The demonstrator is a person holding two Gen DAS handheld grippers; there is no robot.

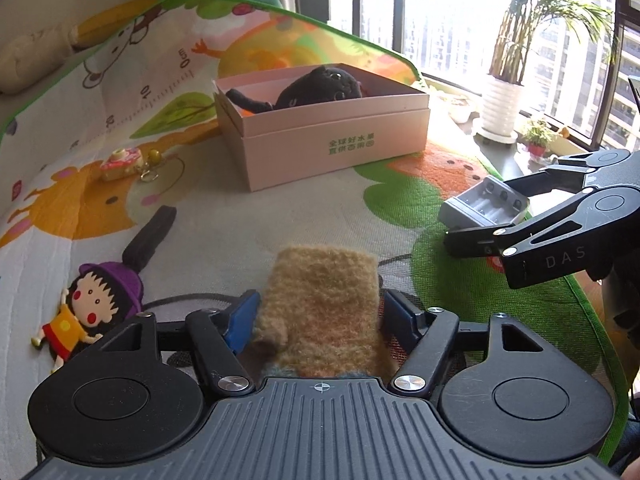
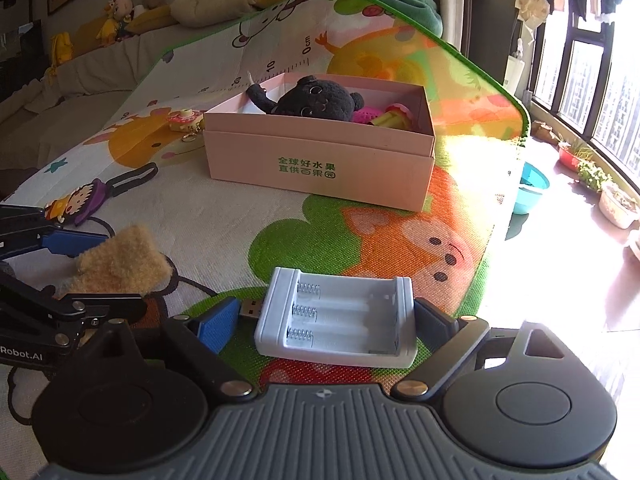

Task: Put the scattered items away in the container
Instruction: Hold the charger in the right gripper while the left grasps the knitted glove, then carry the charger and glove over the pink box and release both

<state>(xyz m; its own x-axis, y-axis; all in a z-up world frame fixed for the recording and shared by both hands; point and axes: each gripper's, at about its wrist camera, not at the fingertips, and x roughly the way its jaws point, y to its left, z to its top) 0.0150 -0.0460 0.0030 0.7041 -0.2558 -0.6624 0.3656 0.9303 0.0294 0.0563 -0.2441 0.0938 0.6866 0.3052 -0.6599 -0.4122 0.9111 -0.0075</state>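
A pink box (image 1: 332, 148) stands on the play mat (image 1: 256, 216) with a black plush cat (image 1: 316, 88) inside; it also shows in the right wrist view (image 2: 320, 160), with pink and yellow toys (image 2: 384, 118) beside the cat (image 2: 316, 100). My left gripper (image 1: 318, 314) is shut on a tan fuzzy mitten (image 1: 320, 304), also seen in the right wrist view (image 2: 120, 264). My right gripper (image 2: 328, 320) is shut on a grey battery charger (image 2: 336, 316), held right of the mitten (image 1: 486, 204).
A cartoon girl doll (image 1: 88, 308), a black strap (image 1: 150, 236) and a doughnut keychain (image 1: 124, 164) lie on the mat at left. Potted plants (image 1: 500, 108) stand by the window. Plush toys (image 2: 120, 12) line the sofa back.
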